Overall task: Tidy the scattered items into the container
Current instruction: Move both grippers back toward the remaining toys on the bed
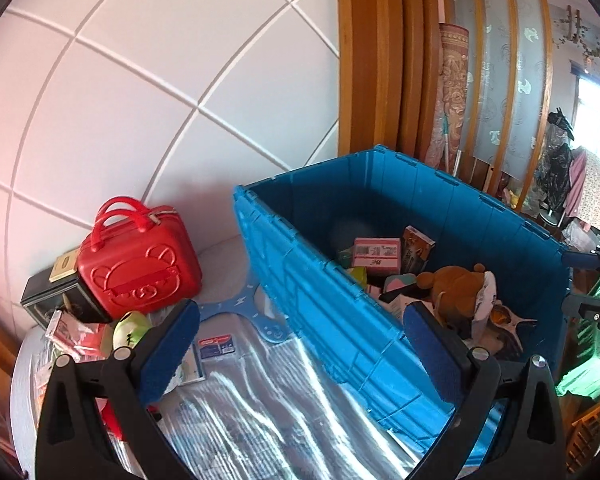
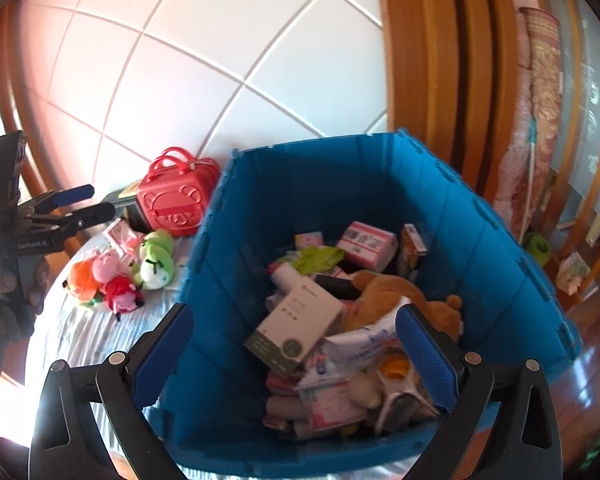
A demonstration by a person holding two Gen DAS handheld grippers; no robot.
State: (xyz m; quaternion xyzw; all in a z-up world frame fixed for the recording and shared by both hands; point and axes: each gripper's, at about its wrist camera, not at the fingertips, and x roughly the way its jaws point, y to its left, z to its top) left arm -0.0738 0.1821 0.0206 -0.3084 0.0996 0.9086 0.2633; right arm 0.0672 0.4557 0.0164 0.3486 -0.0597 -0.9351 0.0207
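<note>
While spread wide and holding nothing, left gripper [image 1: 300,336] straddling the near wall of the blue crate [image 1: 324,304]. Leftmost on the silvery mat [image 2: 84,332], plush toys [image 2: 116,272]; behind them, red bear case [image 2: 172,200] against the tiled wall. Rightward, crate full: boxes, white box [image 2: 296,328], brown teddy [image 2: 396,292]. Right gripper [image 2: 292,352] gaping empty above that pile.

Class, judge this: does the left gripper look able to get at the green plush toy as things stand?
Probably yes: the left gripper is open and empty, and the green plush toy lies uncovered on the table outside the blue crate.
</note>
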